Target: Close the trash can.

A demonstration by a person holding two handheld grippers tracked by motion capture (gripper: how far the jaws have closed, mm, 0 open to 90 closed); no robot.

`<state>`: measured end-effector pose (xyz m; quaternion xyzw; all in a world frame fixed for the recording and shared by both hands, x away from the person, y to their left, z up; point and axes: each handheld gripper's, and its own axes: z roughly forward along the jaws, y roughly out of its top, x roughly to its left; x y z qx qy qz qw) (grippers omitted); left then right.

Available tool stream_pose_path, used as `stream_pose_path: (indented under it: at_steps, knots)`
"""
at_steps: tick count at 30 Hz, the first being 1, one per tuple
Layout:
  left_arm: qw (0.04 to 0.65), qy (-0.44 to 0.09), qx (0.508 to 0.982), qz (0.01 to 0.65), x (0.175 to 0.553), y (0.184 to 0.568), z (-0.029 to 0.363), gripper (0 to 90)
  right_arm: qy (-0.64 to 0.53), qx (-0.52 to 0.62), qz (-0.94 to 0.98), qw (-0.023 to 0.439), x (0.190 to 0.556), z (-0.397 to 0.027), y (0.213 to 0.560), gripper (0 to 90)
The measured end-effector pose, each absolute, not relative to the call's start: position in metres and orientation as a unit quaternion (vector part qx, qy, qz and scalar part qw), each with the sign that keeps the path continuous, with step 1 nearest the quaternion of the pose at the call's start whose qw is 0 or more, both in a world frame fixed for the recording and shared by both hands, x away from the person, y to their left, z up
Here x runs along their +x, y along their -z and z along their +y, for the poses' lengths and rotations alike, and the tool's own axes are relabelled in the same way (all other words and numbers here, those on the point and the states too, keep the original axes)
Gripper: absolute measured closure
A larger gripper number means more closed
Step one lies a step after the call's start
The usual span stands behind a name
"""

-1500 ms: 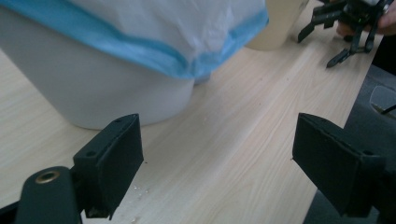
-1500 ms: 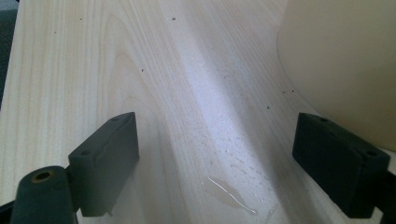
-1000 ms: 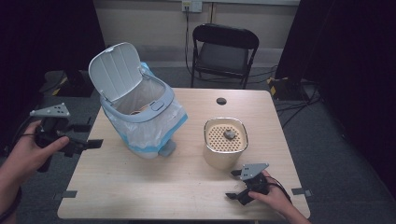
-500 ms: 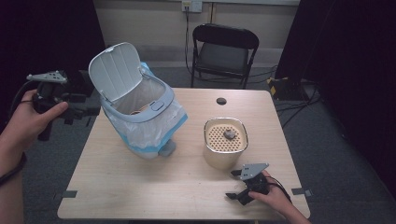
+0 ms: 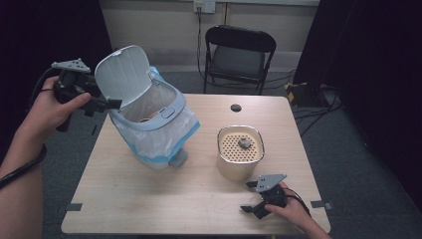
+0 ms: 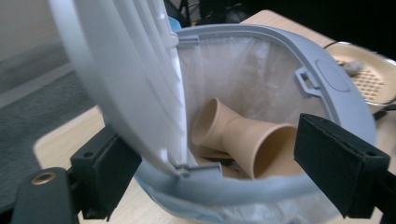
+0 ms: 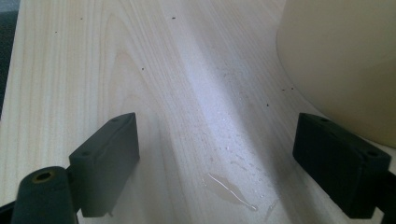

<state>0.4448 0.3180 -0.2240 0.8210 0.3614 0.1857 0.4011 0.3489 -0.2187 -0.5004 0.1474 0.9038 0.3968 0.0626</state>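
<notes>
A small grey-blue bin [image 5: 164, 127] with a clear liner leans on the table, and its white lid [image 5: 122, 74] is swung up. My left gripper [image 5: 104, 106] is held in the air at the lid's left side. It is open, with its jaws on either side of the lid edge and rim [image 6: 224, 179]. Inside the bin lies a tan hourglass-shaped cup [image 6: 243, 140]. My right gripper [image 5: 249, 197] rests open at the table's front right, just short of a cream container [image 5: 240, 149]. A small grey lump [image 5: 244, 144] sits on the container's perforated top.
A folding chair [image 5: 239, 50] stands behind the table. A small dark disc [image 5: 236, 107] lies near the far edge. The grey pedal [image 5: 177, 158] pokes out under the bin. A small puddle [image 7: 229, 186] wets the wood between the right jaws, beside the cream container wall [image 7: 345, 60].
My left gripper rose from the table's left edge and moved right, up to the bin's open lid. The right gripper stayed put.
</notes>
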Motion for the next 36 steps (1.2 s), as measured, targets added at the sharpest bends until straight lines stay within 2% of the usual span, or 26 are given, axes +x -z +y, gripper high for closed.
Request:
stream_pose_path:
  at_steps: [5, 9, 12, 15, 16, 19, 24, 27, 36]
  knots:
    - [0.415, -0.172, 0.827, 0.338, 0.443, 0.215, 0.305, 15.5, -0.395, 0.148, 0.904, 0.065, 0.349, -0.219, 0.5, 13.9]
    - [0.396, -0.162, 0.85, 0.309, 0.438, 0.208, 0.282, 15.4, -0.395, 0.147, 0.904, 0.064, 0.349, -0.219, 0.5, 13.8]
    - [0.405, -0.14, 0.855, 0.291, 0.433, 0.207, 0.268, 15.6, -0.395, 0.148, 0.905, 0.063, 0.348, -0.219, 0.5, 13.8]
    - [0.382, -0.129, 0.871, 0.282, 0.43, 0.209, 0.248, 16.0, -0.395, 0.148, 0.905, 0.063, 0.349, -0.219, 0.5, 13.9]
    - [0.382, -0.129, 0.871, 0.282, 0.43, 0.209, 0.248, 18.1, -0.395, 0.148, 0.905, 0.063, 0.349, -0.219, 0.5, 13.9]
    - [0.376, -0.117, 0.874, 0.283, 0.431, 0.212, 0.235, 39.1, -0.395, 0.148, 0.905, 0.063, 0.349, -0.219, 0.5, 13.9]
    - [0.372, -0.11, 0.86, 0.332, 0.443, 0.219, 0.231, 60.1, -0.395, 0.147, 0.905, 0.063, 0.349, -0.219, 0.5, 13.9]
    - [0.368, -0.12, 0.851, 0.355, 0.452, 0.225, 0.229, 62.0, -0.396, 0.147, 0.904, 0.063, 0.349, -0.219, 0.5, 13.8]
    - [0.371, -0.127, 0.843, 0.368, 0.467, 0.234, 0.222, 64.5, -0.396, 0.146, 0.904, 0.063, 0.349, -0.219, 0.5, 13.8]
